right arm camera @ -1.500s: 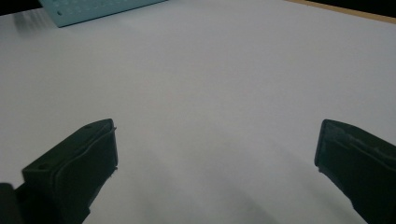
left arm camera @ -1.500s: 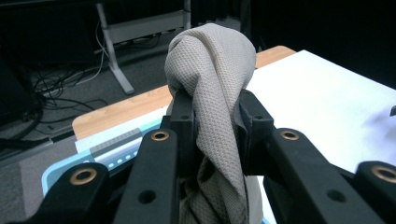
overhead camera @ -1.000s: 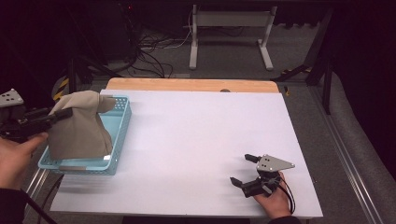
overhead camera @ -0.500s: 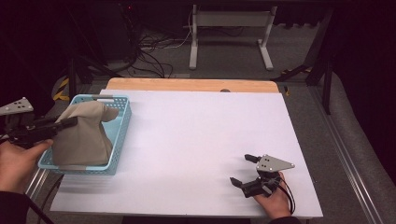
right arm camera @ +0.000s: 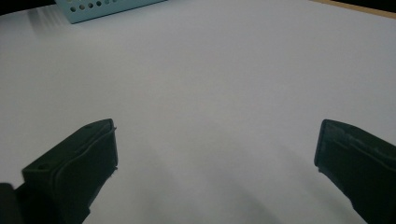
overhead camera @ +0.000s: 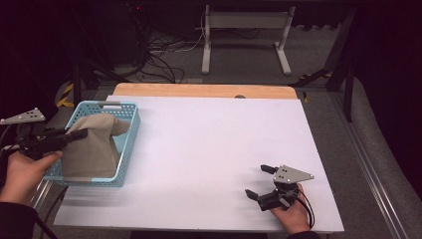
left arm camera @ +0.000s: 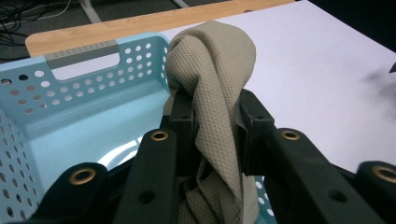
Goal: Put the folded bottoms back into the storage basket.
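A beige knitted cloth [overhead camera: 92,147] hangs into a light blue perforated basket [overhead camera: 130,142] at the table's left edge. My left gripper [overhead camera: 79,133] is shut on the cloth's bunched top, over the basket. In the left gripper view the cloth [left arm camera: 212,93] is pinched between both jaws of the left gripper [left arm camera: 215,114], above the basket [left arm camera: 70,107]. My right gripper [overhead camera: 260,180] rests open near the table's front right, held by a hand, with nothing between its jaws. The right gripper [right arm camera: 215,149] looks across bare white table.
The white tabletop [overhead camera: 214,149] has a wooden strip [overhead camera: 199,90] along its far edge. A corner of the basket [right arm camera: 100,8] lies far off in the right gripper view. Cables and a metal stand [overhead camera: 244,35] are on the floor behind the table.
My left gripper has sunk with the cloth and drawn to the left, so more of the cloth now lies inside the basket. The right gripper has stayed put.
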